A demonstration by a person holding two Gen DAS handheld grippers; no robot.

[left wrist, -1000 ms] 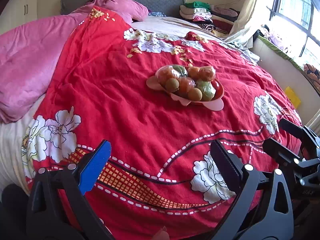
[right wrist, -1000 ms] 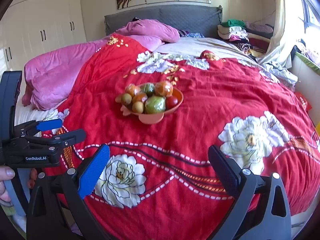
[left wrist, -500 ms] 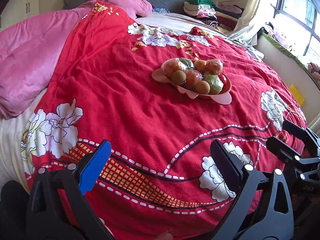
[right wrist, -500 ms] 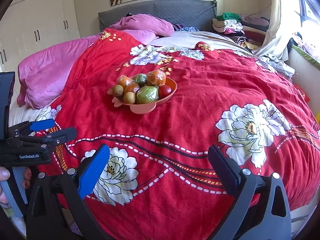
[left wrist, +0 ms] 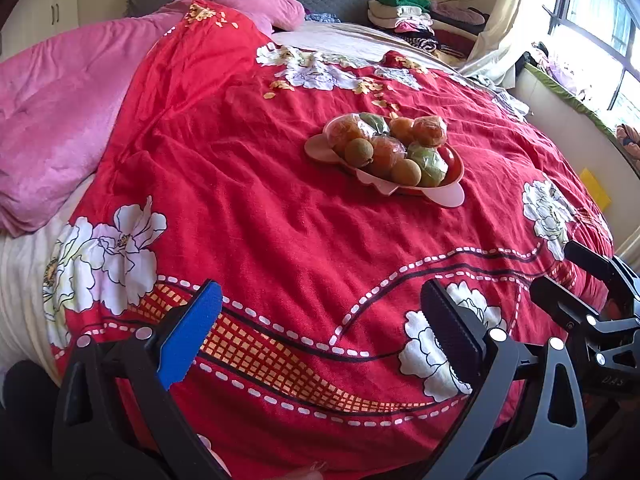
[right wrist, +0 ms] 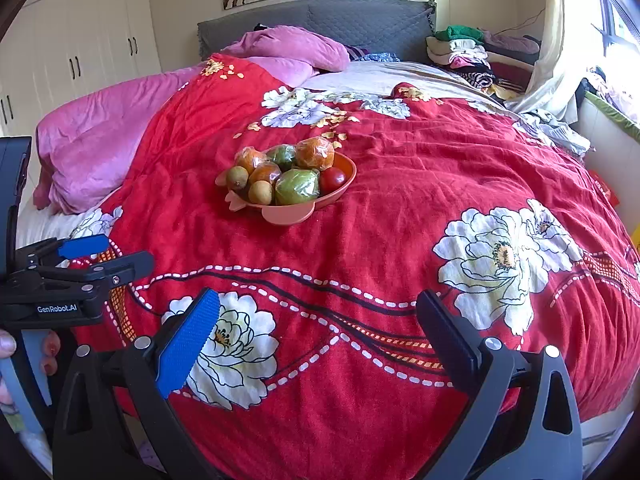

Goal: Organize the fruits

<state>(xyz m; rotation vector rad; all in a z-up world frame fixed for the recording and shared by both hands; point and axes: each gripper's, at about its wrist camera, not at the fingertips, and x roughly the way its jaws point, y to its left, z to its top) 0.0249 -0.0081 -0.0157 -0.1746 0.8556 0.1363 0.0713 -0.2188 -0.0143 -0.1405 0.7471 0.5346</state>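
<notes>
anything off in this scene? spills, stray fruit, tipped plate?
No spill or stray fruit. The pink plate sits on the soft, wrinkled red quilt, not a firm surface, with fruit heaped high, several pieces in plastic wrap, like the green one. Both grippers are open and empty.

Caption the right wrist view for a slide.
Open right gripper faces a pink fruit bowl on the red floral bedspread.

Pink fruit bowl (right wrist: 288,213) on red floral bedspread (right wrist: 400,200), right tool (right wrist: 318,334) spread wide, empty, well short of it

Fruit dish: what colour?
Salmon pink dish, red inside; clearest in the right wrist view.
</notes>
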